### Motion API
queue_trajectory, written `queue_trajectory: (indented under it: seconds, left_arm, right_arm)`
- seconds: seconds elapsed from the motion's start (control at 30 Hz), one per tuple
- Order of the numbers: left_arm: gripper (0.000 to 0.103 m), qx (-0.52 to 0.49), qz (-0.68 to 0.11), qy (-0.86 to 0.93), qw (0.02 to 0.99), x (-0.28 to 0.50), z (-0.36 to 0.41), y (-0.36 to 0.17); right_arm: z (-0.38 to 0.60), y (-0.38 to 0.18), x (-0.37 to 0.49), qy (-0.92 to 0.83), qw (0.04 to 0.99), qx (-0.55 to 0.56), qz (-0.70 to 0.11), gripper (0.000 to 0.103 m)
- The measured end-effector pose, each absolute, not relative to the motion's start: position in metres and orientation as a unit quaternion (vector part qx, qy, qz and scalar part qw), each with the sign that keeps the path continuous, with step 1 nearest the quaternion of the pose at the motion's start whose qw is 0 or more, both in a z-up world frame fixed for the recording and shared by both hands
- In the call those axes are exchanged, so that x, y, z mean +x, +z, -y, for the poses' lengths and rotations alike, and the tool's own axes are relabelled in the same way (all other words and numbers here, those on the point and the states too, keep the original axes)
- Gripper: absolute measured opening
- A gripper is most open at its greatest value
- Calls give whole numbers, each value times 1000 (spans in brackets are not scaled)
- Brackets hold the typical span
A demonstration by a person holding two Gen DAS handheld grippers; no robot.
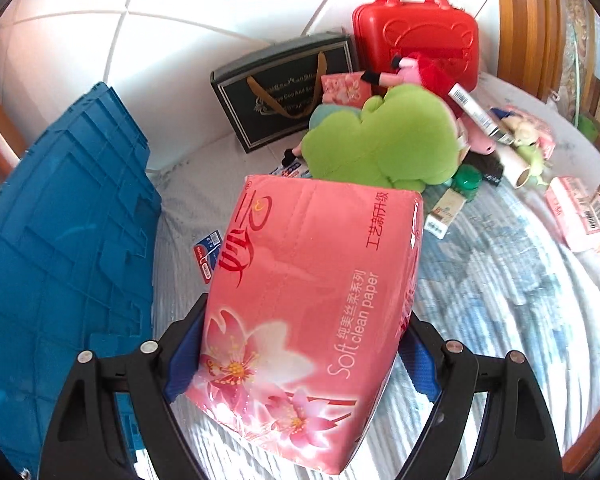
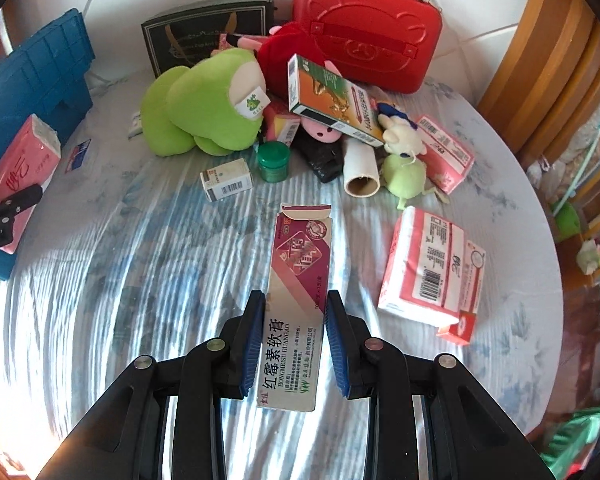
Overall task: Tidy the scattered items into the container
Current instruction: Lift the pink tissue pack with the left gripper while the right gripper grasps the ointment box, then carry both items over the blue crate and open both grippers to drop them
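Observation:
My left gripper (image 1: 304,320) is shut on a pink soft-paper tissue pack (image 1: 308,280), its blue pads pressing both long sides, and the pack hangs above the bedsheet. The blue plastic crate (image 1: 60,220) lies just left of it. In the right wrist view the same pack (image 2: 24,160) shows at the far left, in front of the crate (image 2: 36,76). My right gripper (image 2: 295,304) is shut on a long ointment carton (image 2: 300,248) with a torn top flap, lifted off the sheet.
A green plush (image 2: 204,104), a red carry case (image 2: 364,36), a black gift bag (image 2: 204,36), an orange-green box (image 2: 332,100), a green jar (image 2: 274,160), a small white box (image 2: 226,180), a cardboard roll (image 2: 362,172) and pink tissue packs (image 2: 432,268) crowd the bed.

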State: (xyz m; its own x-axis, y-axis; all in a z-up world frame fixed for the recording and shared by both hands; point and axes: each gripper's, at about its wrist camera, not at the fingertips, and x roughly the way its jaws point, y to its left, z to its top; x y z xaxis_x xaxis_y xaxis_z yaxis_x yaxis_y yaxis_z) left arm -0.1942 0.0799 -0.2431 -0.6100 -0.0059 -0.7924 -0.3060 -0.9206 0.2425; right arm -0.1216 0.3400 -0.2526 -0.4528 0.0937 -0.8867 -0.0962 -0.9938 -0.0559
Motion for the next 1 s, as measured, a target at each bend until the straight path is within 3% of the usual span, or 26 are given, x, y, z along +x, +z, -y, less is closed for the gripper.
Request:
queue_trajectory:
  seconds: [0.5,1.0]
  left_arm:
    - [85,-396,-134,906,63,-123,-66,-155]
    - [85,-371,-126,919,33,-97,-53,-108]
  right_arm:
    - [-317,-159,-87,888,12,-459,10,29]
    - [-310,-140,-82,899,-19,-437,2,29]
